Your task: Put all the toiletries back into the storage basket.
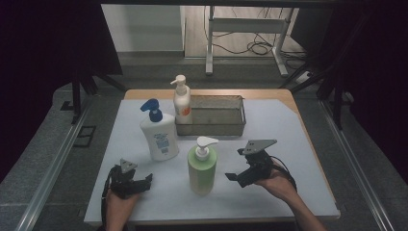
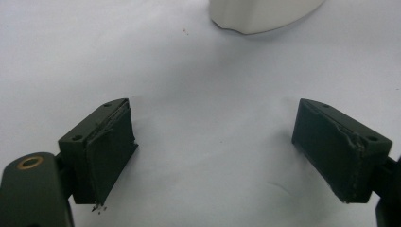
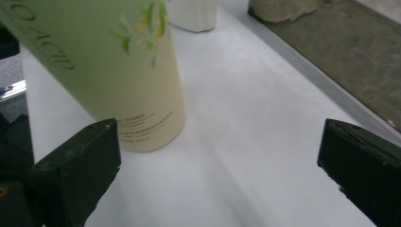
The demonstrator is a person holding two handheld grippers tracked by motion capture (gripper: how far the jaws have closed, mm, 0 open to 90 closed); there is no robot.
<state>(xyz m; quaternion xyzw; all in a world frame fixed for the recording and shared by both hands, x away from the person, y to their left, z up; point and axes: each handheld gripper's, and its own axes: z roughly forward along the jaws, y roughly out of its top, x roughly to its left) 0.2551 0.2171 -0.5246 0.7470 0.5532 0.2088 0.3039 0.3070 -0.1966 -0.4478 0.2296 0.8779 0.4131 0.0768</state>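
On the white mat (image 1: 269, 192), just left of your right gripper (image 1: 233, 176), the green pump bottle (image 1: 202, 168) stands upright near the table's front edge. Your right gripper's jaws stand spread wide and hold nothing; in the right gripper view the bottle (image 3: 123, 80) sits just beyond the left jaw, apart from it, with bare mat between the two jaws. Your left gripper (image 1: 146, 181) lies low on the mat to the bottle's left, near but not touching, jaws likewise spread and empty; in the left gripper view only plain white sheet lies between them.

Bottle: smooth cylinder, pale green plastic fading to cream at the base, printed leaf motif and small text, white pump head. Jaw pads: matt black, blocky, edges frayed. Behind stand a white bottle with blue pump (image 1: 159, 134), broad and flattish, and a slimmer white bottle with an orange mark (image 1: 182, 103), touching the front left corner of a rectangular metal mesh basket (image 1: 211, 127).
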